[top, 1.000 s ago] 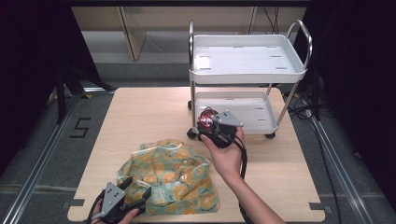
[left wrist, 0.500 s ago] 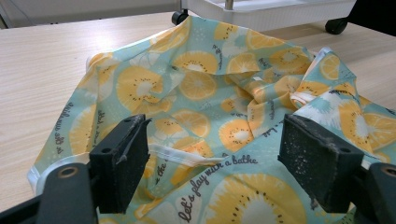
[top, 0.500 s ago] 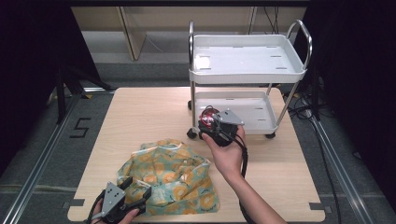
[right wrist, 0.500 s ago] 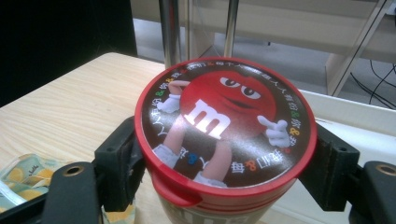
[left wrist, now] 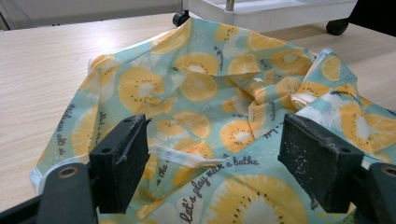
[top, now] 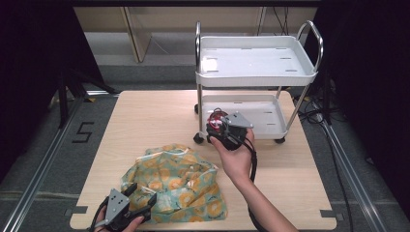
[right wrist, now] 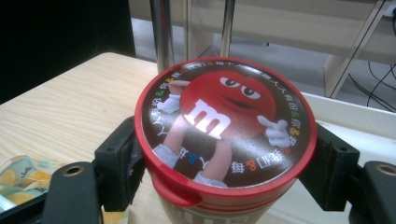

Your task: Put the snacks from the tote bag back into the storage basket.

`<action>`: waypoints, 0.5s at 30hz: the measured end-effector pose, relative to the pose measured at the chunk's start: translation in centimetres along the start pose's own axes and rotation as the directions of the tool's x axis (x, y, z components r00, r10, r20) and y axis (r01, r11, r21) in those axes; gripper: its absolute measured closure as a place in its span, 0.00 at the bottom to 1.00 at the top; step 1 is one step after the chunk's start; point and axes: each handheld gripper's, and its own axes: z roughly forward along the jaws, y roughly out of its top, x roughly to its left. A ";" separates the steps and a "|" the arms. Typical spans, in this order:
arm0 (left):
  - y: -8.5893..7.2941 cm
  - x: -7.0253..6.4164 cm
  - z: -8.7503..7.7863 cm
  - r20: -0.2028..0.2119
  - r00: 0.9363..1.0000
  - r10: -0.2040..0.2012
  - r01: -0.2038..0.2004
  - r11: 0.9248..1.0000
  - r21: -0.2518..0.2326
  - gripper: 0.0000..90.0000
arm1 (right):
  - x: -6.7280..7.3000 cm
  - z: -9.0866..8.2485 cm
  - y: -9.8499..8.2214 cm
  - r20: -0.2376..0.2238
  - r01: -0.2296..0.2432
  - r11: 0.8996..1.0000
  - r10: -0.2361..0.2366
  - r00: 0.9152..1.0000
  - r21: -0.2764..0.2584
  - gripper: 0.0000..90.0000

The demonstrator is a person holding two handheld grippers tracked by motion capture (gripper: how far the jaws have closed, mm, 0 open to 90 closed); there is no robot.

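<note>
The right gripper (top: 218,126) is clamping a round candy tub (right wrist: 224,140) w/ a red lid (a red cartoon candy figure printed on top), 1 jaw pressing each side of it just under the lid rim. In the high view the tub (top: 215,119) is being held up above the desk (top: 150,113), right next to the cart's (top: 256,67) lower tray, near its front-left leg. Whether the tub is sitting over the tray edge or just short of it is hard to judge from these angles; the right gripper view is showing the white tray rim just behind it and 2 chrome posts rising beyond.

The left gripper (top: 138,200) is sitting low at the front-left of the desk, jaws wide apart and gripping nothing. In the left gripper view the 2 black pads are standing either side of a rumpled cloth (left wrist: 219,116), teal w/ orange-slice and kiwi prints plus some lettering. The cloth (top: 181,179) is lying bunched on the desk, front and centre-left, w/ the left gripper's jaws resting at its near edge, seemingly over the fabric.

The cart, white w/ 2 trays and chrome handles, is standing on the desk's far right.
</note>
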 end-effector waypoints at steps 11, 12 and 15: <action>0.0 0.1 -0.1 -0.005 1.000 0.003 -0.003 1.000 0.006 0.26 | -0.1 0.3 0.1 0.005 0.007 1.000 -0.007 1.000 0.010 0.30; 0.0 0.1 -0.1 -0.004 1.000 0.004 -0.004 1.000 0.005 0.26 | 0.0 0.3 0.1 0.002 -0.024 1.000 0.024 1.000 0.015 0.29; 0.0 0.1 -0.1 -0.002 1.000 0.005 -0.005 1.000 0.001 0.26 | 0.0 0.3 0.2 0.004 -0.010 1.000 0.010 1.000 0.012 0.30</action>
